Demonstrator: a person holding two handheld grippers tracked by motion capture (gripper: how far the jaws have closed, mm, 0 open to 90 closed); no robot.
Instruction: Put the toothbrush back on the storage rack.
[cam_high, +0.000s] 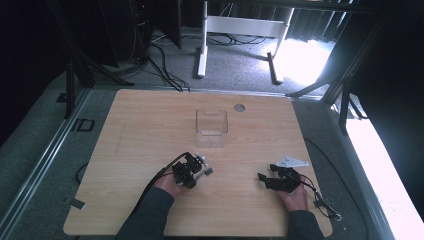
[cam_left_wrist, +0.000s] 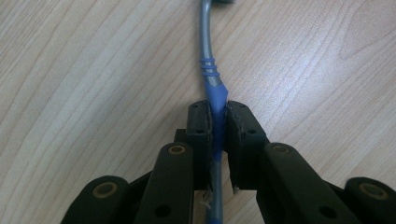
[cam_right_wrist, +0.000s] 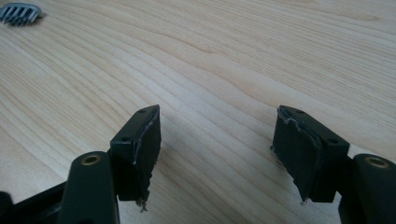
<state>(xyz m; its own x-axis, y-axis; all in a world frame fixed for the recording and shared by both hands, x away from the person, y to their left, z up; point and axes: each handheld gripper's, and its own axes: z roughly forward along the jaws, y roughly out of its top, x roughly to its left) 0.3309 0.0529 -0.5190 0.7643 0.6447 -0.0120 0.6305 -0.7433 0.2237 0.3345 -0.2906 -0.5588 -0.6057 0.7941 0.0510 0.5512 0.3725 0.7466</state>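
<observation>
Left gripper (cam_left_wrist: 218, 128) clamps a blue-sleeved grey cable (cam_left_wrist: 208, 56); right gripper (cam_right_wrist: 217, 140) gapes wide over bare wood.

The cable runs from the pinched pads toward 12 o'clock on the wooden table (cam_high: 150, 125). A clear plastic box (cam_high: 211, 122) stands at 1 o'clock from the left gripper. The right gripper rests at 3 o'clock, well apart.

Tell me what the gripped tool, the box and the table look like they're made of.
Tool: grey metal shaft, dull sheen, with a blue rubbery-looking sleeve clamped in the left gripper. Box: clear plastic, probably; see-through walls. Table: pale wood or laminate, matte, grain lines.
</observation>
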